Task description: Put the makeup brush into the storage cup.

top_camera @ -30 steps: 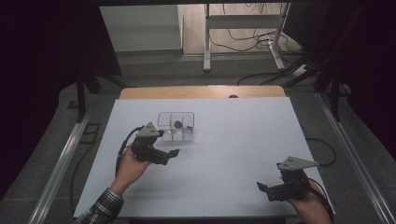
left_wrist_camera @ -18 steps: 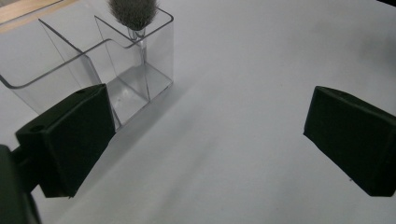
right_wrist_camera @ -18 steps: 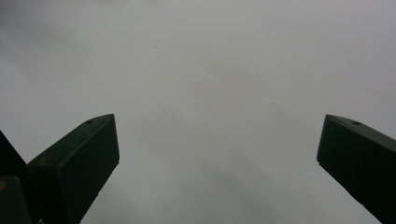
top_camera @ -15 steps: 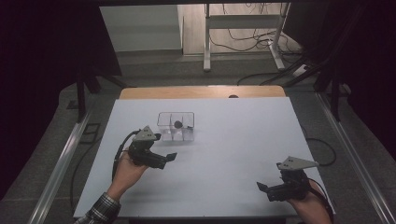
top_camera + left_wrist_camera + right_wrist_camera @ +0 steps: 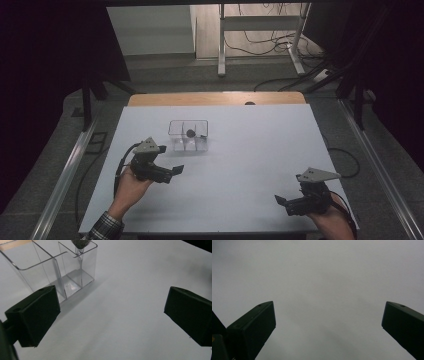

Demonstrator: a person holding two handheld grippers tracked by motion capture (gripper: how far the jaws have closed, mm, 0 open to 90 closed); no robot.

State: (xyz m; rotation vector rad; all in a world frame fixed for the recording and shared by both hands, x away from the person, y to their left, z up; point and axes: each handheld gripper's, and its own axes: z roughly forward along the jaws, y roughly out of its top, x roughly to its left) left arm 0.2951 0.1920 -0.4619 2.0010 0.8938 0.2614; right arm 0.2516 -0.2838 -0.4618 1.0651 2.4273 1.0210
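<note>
Now our left claw (image 5: 176,170) hovers over the white surface (image 5: 250,150), just in front of the clear organiser (image 5: 188,135) and a little to its left, with its jaws spread wide and nothing between them. In the left gripper view the organiser (image 5: 57,270) sits at the upper left, just beyond the left jaw, and a brush (image 5: 79,243) with a dark, bushy head stands upright in its far compartment, the clear handle running down to the floor of that cell. The two nearer cells look bare. From the high view the brush head (image 5: 190,133) reads as a dark spot near the middle of the box.

Our right claw (image 5: 282,202) rests near the front right corner of the surface, well apart from the organiser, likewise wide open and holding nothing; its own view looks along the jaws at plain white surface.

We judge that the step in hand belongs to the left claw, around the organiser and its brush. To do it well we should keep the jaws wide while moving, clear the thin walls rather than clip them, since the light box would probably slide, and if we take the brush, close on the handle below the bristles and lift straight up.
</note>
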